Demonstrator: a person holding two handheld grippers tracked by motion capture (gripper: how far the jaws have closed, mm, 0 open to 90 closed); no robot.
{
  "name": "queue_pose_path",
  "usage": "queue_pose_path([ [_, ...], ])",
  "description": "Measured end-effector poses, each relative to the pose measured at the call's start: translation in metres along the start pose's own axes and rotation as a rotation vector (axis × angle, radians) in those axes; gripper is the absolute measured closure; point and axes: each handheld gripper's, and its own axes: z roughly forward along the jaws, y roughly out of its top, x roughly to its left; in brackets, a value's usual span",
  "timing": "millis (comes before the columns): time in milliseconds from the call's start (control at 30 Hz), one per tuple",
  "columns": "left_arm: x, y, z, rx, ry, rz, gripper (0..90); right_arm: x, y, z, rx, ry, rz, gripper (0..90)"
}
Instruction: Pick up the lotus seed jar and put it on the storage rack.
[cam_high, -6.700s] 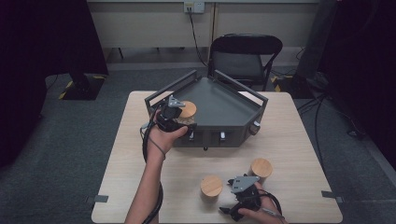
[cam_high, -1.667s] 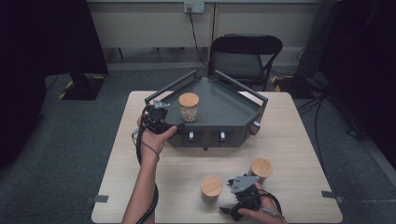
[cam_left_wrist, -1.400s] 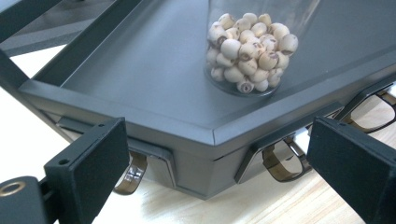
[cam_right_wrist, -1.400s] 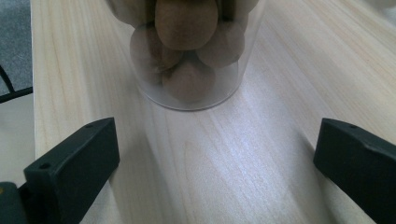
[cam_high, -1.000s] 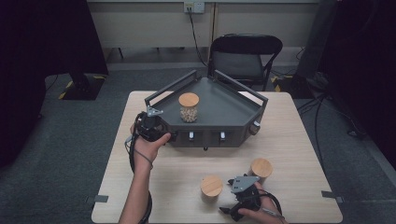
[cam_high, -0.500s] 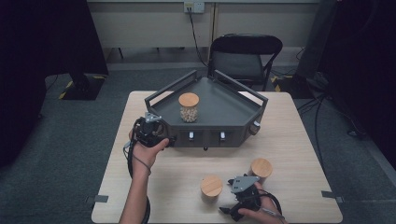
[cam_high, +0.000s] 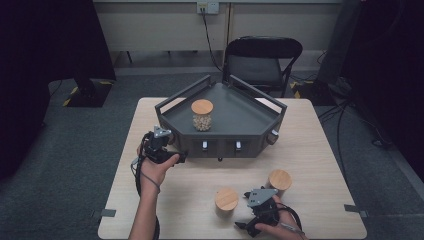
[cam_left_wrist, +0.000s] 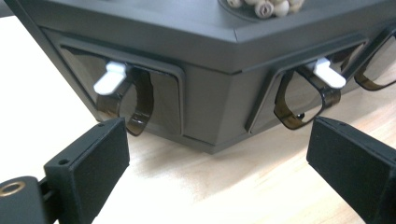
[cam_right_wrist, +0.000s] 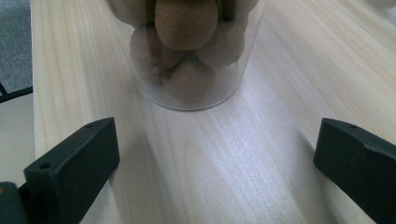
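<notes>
Now the left gripper (cam_high: 159, 146) has drawn back off the tray (cam_high: 240, 107), jaws wide and empty; its jar (cam_high: 202, 114) stands delivered. Right gripper (cam_high: 257, 216) waits, jaws wide, before the next jar (cam_right_wrist: 187, 51).

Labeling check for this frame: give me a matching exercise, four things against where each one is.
Things:
1. jar on the tray
2. left hand-held gripper
3. right hand-held gripper
4. two jars with wooden lids

Places:
a. table, near right, between tray and the person
b. upright on the dark tray
c. at the tray's front left corner, jaws open, empty
d. near table edge, jaws open toward a jar

Pairs: 1-b, 2-c, 3-d, 4-a
</notes>
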Motion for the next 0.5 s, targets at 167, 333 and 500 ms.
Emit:
queue_pose_path([
  [167,0.001,-0.006,0.003,0.005,-0.002,-0.006,5.1,0.000,0.000,0.000,0.000,0.000,0.000,0.0],
  [333,0.001,-0.011,0.005,0.012,-0.001,-0.014,5.1,0.000,0.000,0.000,0.000,0.000,0.000,0.0],
  [500,0.001,-0.014,0.006,0.019,-0.001,-0.017,5.1,0.000,0.000,0.000,0.000,0.000,0.000,0.0],
])
